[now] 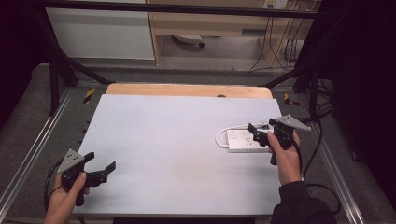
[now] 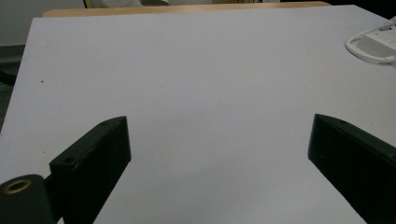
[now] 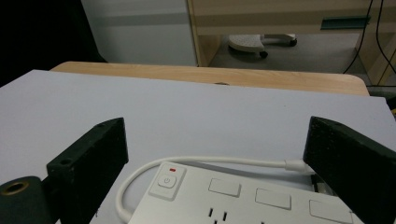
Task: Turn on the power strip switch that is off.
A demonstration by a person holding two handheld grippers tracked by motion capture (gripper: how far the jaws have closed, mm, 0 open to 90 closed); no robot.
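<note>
**A hard white power strip that wants a grip across its narrow sides**

I look at the power strip [image 1: 243, 141] lying flat on the right side of the white table [image 1: 168, 154], with its short white cord [image 1: 223, 134] looping round its left end. My right gripper [image 1: 258, 131] hangs just above it, jaws spread wide with nothing between them. In the right gripper view I see the strip's power button [image 3: 167, 181] with a small red mark above it, and a row of flat covers and socket slots.

My left gripper [image 1: 100, 170] sits well apart, near the left front corner of the table, jaws wide too, grasping nothing.

I think the strip is stiff hard plastic and fairly light. It will not bend or squash. Its top looks smooth, so it may slip if I pinch only a corner. I judge the best hold is across the two long sides, near the middle, so it stays level. I would keep away from the button, so I do not press it. The cord is soft and floppy; it will drag behind and could catch on a jaw
</note>
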